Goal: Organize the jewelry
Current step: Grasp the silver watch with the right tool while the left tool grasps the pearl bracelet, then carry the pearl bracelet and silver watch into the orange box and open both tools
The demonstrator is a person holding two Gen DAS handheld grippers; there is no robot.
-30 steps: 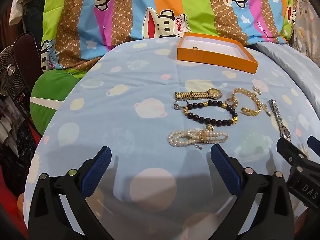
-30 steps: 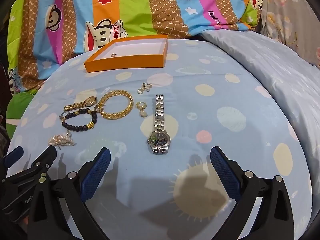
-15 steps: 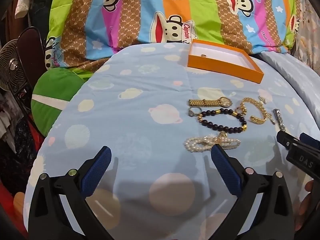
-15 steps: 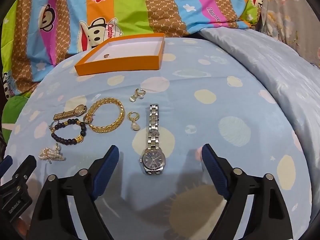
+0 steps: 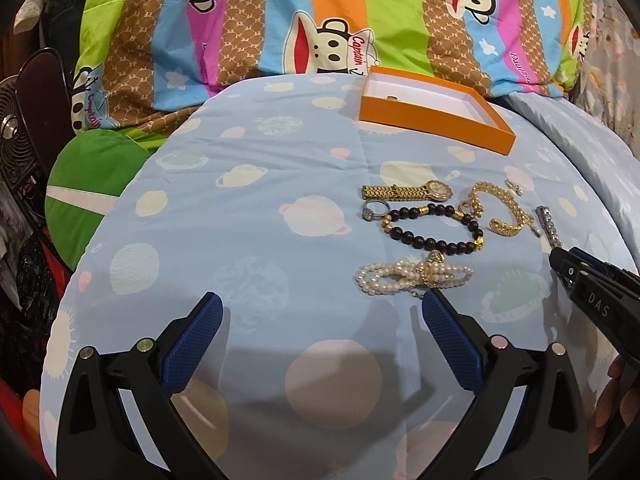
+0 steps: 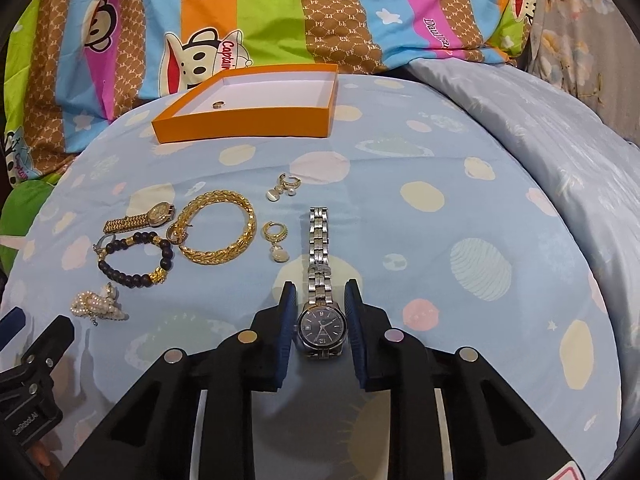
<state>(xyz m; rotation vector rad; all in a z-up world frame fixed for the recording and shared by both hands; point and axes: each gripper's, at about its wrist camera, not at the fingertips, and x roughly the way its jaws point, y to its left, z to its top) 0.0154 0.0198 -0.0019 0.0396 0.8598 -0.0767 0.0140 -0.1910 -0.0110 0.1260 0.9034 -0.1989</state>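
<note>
Right claw (image 6: 320, 320) has narrowed around the silver watch (image 6: 321, 326), pads beside its face

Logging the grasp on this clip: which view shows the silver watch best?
The right wrist view: the silver watch lies with its dial between the right gripper fingers, strap stretching away. The left wrist view catches only a bit of strap beyond that gripper's tip; the dial is hidden.

Box (image 6: 244, 122) lies far on the bed (image 6: 440, 240) (a ring (image 6: 218, 105) inside); bracelets (image 6: 216, 228) left, watch (image 6: 320, 280) right, earrings (image 6: 276, 240) between.
</note>
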